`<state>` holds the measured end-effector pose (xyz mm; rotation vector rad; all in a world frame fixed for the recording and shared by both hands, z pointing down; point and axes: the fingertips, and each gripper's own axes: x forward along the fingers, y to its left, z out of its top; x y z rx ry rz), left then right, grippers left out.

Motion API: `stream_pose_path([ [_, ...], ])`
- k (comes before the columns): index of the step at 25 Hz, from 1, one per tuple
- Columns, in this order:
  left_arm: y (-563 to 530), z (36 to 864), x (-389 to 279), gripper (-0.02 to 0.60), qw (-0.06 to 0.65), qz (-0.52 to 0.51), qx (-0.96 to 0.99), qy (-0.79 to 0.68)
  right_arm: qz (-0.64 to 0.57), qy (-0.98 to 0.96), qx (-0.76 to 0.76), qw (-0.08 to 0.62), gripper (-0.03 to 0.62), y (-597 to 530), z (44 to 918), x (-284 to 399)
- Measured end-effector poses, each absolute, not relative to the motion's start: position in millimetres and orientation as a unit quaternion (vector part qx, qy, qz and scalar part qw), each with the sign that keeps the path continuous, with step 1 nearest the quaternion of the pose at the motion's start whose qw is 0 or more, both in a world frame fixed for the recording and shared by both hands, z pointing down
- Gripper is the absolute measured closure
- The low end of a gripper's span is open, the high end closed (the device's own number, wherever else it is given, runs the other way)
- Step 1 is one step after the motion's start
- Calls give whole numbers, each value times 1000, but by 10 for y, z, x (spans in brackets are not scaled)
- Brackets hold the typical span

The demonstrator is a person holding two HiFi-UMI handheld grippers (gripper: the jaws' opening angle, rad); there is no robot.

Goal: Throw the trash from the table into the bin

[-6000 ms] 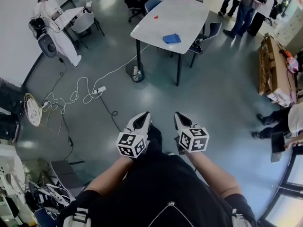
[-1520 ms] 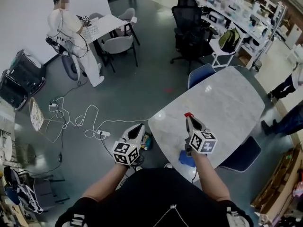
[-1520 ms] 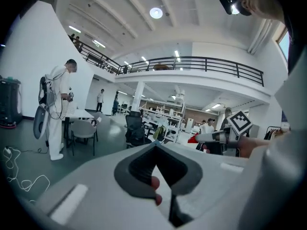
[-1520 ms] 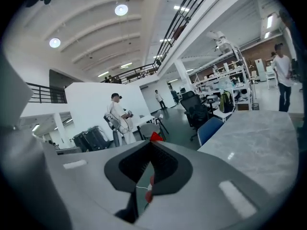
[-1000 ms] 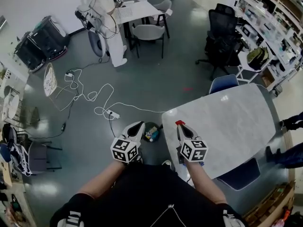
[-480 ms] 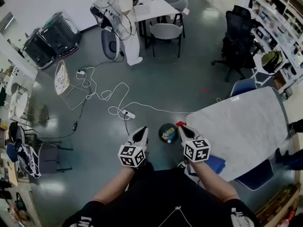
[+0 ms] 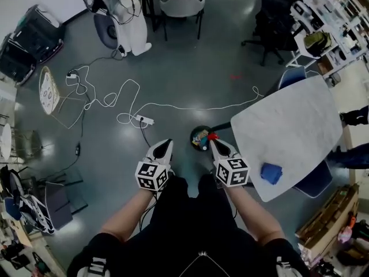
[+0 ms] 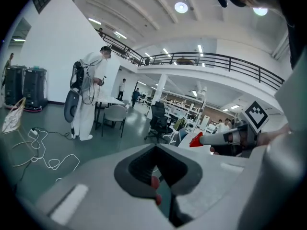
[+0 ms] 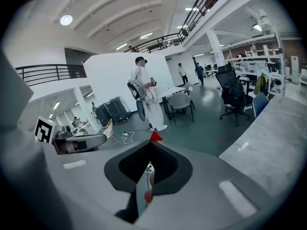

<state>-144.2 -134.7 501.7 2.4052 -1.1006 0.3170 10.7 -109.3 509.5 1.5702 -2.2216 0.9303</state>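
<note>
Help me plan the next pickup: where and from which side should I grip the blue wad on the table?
Best guess: pinch the blue wad across its bunched middle, coming down from above over the table corner nearest you. It lies low, looks soft and sits close to that corner.

Bin [image 7: 199,138] on floor [image 7: 184,79] left of table [image 7: 288,123]; cloth [image 7: 271,173] on table's near edge.

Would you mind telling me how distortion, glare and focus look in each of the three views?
Head view: fisheye curves the room, and pale glare washes the floor. Left gripper view: dark rounded corners, a ceiling lamp blown out. Right gripper view: same dark corners; the red scrap at the jaw tips reads crisp.
</note>
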Motion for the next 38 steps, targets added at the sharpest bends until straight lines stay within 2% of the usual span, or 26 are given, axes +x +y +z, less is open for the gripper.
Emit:
stream_pose_path([
  [5, -1346, 5367, -1367, 581, 269, 132, 864, -405, 354, -744, 541, 167, 566, -1211, 5812, 258],
  [11, -1428, 5956, -1300, 581, 299, 142, 844, -421, 377, -719, 538, 224, 565, -1602, 7176, 564],
  [21, -1164, 7228, -1856, 581, 363, 186, 783, -470, 379, -707, 506, 317, 565, -1725, 9493, 493],
  [28, -948, 7868, -1891, 581, 388, 190, 763, -480, 400, -672, 505, 365, 565, -1792, 11133, 710],
  [34, -706, 8220, -1945, 581, 404, 187, 749, -492, 414, -658, 489, 396, 565, -1530, 12088, 742],
  [38, -549, 8270, -1966, 581, 408, 186, 744, -496, 423, -649, 489, 401, 565, -1441, 12428, 731],
])
